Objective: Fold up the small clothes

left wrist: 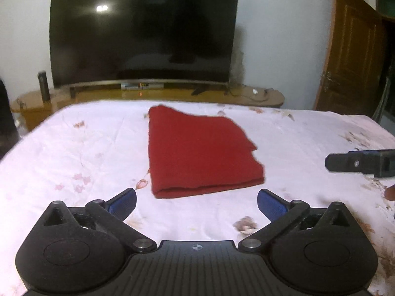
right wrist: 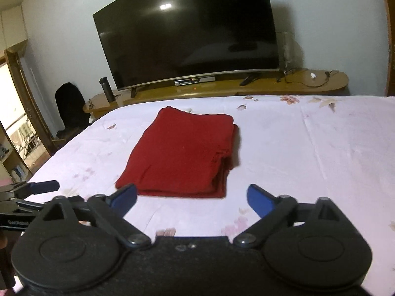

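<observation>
A: The left gripper (left wrist: 196, 201) hangs over the bed's near edge, tilted down, jaws spread wide with nothing between them.

B: Same for the right gripper (right wrist: 191, 198), released and empty. The red garment (right wrist: 181, 153) lies folded on the floral bedsheet (left wrist: 74, 153), just ahead of both.

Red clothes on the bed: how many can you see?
1. A single folded red garment lies in the middle of the flowered bedsheet, ahead of both open grippers. Its stacked layers could hide another piece.
</observation>
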`<state>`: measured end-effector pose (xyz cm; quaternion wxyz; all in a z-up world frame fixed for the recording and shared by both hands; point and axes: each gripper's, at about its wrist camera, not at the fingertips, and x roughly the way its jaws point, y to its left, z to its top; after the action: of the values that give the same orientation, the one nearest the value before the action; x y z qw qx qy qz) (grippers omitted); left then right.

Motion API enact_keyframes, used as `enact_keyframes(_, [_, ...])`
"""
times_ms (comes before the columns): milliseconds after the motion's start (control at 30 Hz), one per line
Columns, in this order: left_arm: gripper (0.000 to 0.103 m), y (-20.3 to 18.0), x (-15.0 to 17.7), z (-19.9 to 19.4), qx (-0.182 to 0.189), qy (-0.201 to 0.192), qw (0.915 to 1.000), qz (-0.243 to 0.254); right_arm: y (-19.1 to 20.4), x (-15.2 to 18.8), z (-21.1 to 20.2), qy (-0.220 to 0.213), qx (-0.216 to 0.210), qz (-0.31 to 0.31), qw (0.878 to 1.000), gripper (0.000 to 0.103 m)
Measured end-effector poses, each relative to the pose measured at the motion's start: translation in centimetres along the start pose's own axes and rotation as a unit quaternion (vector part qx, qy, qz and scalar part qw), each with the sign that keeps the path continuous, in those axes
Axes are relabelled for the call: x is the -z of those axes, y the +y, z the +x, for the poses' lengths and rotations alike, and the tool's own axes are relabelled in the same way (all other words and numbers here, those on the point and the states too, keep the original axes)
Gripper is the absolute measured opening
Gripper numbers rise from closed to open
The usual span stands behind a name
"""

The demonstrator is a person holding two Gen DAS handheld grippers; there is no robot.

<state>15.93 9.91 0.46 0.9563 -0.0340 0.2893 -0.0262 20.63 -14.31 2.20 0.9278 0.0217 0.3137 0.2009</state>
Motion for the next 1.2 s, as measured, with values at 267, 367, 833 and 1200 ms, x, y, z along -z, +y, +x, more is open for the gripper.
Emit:
enact_keyframes(267, [0.103,-5.8,1.8,-9.6,0.002,-0.046,0.9989,-0.010,1.8,2.7,-8.9,-0.045,0.039,-0.055,0.997,0.102])
enact_keyframes(367, [0.103,-7.0,2.6,-12.6,-0.009,-0.059,0.9982,-0.006,1.9,4.0,-11.9,-0.062,0.042,-0.051,0.996,0.102])
enact_keyframes(833, [0.103,-8.7,5.0,-21.1,-0.053,-0.096,0.9938,-0.017,4.7,5.9,-17.7,-0.105,0.035,-0.081,0.991,0.102])
enact_keyframes(1200, [0.103,-7.2,6.4,-22.3,-0.083,-0.095,0.9916,-0.028,6.9,6.9,-17.2,-0.102,0.024,-0.098,0.990,0.102])
